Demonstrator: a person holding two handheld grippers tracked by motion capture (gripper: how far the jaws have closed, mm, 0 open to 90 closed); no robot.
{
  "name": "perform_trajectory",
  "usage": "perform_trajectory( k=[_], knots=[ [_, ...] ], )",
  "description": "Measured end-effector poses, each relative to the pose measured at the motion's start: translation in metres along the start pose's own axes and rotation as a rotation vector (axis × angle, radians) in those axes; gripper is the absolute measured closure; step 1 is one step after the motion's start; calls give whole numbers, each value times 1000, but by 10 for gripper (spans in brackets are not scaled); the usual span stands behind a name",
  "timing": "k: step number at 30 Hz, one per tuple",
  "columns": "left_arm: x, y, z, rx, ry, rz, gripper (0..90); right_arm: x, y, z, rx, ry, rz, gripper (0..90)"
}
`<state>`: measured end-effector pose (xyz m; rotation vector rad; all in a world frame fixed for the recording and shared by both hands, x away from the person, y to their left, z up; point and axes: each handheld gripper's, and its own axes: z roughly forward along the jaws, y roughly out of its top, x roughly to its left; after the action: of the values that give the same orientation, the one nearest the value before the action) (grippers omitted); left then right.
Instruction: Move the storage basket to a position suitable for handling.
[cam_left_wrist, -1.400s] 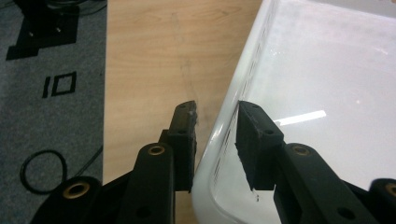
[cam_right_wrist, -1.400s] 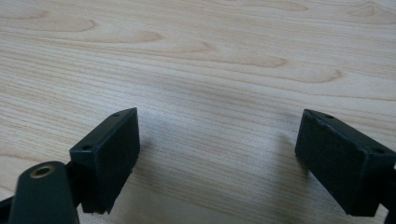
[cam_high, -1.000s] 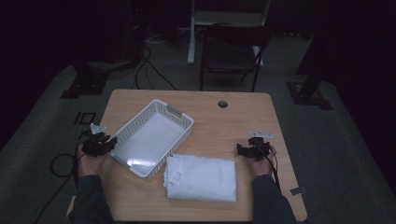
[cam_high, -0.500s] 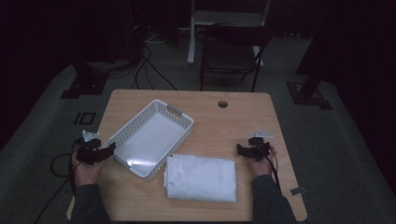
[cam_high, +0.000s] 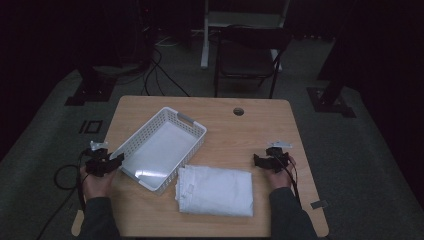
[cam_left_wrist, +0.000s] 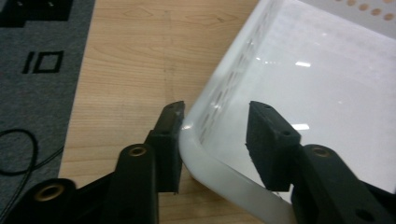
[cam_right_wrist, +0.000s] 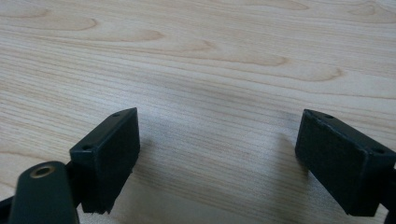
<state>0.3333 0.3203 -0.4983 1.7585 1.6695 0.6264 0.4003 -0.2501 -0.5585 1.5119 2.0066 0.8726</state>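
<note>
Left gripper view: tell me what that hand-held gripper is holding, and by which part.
Its jaws, just closing, straddle the white basket's near corner rim: one outside touching the wall, the other inside with a gap. No firm hold is visible.

A white perforated plastic basket (cam_high: 161, 148) with rows of small round holes in its walls and a grey handle lies toward the counter's left edge. The light-brown wood-grain counter (cam_high: 250, 132) shows wavy darker lines. Near the front edge lies a white folded cloth (cam_high: 215, 190). The black left gripper (cam_left_wrist: 215, 140) and black right gripper (cam_right_wrist: 219, 158) have matt black jaws. Beyond the counter's left edge, the grey carpet floor (cam_left_wrist: 37, 79) bears black square markings.
</note>
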Motion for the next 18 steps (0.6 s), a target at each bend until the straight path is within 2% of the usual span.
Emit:
perform_trajectory(
  k=[4,7,14,18],
  knots=[
    [1,5,6,-2,20,-4,663,0,0,0,0,0,0,138],
    [0,11,11,5,30,12,681,0,0,0,0,0,0,138],
    [-4,27,26,14,10,51,685,0,0,0,0,0,0,138],
    [-6,36,37,6,-18,77,686,0,0,0,0,0,0,138]
  ],
)
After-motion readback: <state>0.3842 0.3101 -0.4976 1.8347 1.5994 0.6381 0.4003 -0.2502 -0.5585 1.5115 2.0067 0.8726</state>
